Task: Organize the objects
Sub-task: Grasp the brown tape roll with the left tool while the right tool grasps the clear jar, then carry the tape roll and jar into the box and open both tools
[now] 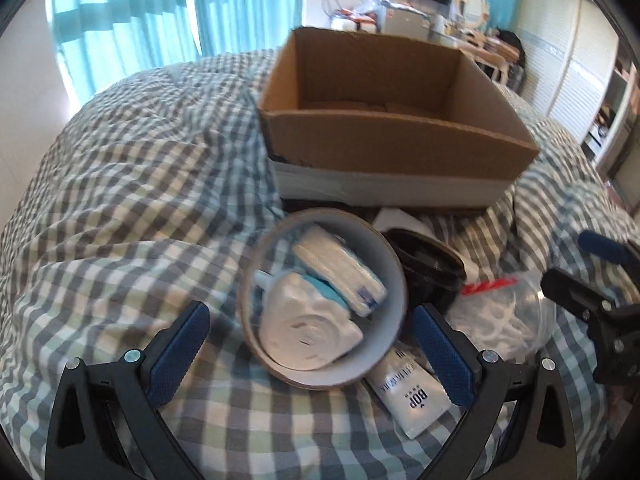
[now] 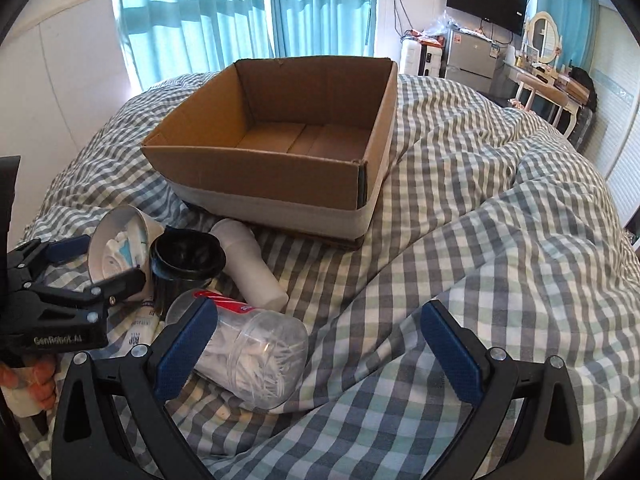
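An open cardboard box (image 1: 400, 140) (image 2: 256, 176) stands on the checked bedspread. In front of it lies a pile: a round tube container (image 1: 324, 376) (image 2: 116, 220) on its side with white packets inside, a black cup (image 1: 428, 268) (image 2: 186, 258), a white BOP tube (image 1: 412, 400), a white bottle (image 2: 248, 264) and a clear jar of floss picks (image 1: 504, 320) (image 2: 256, 360). My left gripper (image 1: 312, 356) (image 2: 86, 264) is open, its fingers either side of the round container. My right gripper (image 2: 320, 356) is open and empty, its left finger beside the clear jar; it also shows in the left wrist view (image 1: 600, 272).
The rumpled checked bedspread (image 2: 460, 240) rises in folds to the right of the box. Blue curtains (image 2: 200, 12) hang behind the bed. A fridge, a monitor and a dressing table (image 2: 536, 76) stand at the far right wall.
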Tool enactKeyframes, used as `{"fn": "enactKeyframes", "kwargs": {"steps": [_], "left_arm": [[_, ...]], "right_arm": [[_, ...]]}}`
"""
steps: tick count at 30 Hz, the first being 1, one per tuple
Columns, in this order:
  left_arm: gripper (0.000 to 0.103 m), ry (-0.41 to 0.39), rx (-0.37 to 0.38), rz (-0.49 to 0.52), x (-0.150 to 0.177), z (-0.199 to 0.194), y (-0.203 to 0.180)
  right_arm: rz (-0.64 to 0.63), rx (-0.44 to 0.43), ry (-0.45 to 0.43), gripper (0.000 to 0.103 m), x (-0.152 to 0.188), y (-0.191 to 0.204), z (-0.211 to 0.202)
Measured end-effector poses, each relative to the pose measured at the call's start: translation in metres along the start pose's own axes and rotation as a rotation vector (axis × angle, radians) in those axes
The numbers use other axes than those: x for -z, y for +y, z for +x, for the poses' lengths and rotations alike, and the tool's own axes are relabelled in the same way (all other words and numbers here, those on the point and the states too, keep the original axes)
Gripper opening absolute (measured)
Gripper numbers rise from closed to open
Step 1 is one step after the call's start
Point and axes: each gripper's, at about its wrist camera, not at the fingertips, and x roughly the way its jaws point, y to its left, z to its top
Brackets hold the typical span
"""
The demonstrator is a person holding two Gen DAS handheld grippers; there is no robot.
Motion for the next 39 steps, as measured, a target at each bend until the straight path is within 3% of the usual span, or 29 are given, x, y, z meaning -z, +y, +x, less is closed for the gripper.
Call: {"fn": "enactKeyframes", "kwargs": {"steps": [7,9,10,21,31,39], "left_arm": [[0.102,0.039,-0.01,-0.016,-0.008,0.017,0.002],[0.086,0.038,0.01,-0.022,-0.008,0.018,0.004],[0.082,0.04,0.027,-0.022,-0.007,0.019,0.003],[0.082,-0.054,0.06,-0.148,0.0,-0.023,0.039],[0.082,-0.074,0.097,-0.17,0.006,-0.029,0.054],[0.082,-0.073,0.094,-0.151,0.011,-0.032,0.044]], "right_arm": [[-0.055,0.026,0.031,0.102,0.004,0.013,0.007],[-0.075,0.025,0.036,0.102,0.006,0.019,0.006],[-0.082,0.026,0.039,0.102,0.007,0.022,0.006],[-0.091,0.031,0.107,0.102,0.011,0.063,0.018],[-0.082,0.156,0.172,0.102,0.009,0.081,0.059],[-0.07,0.145,0.151,0.099,0.011,0.077,0.056]]}}
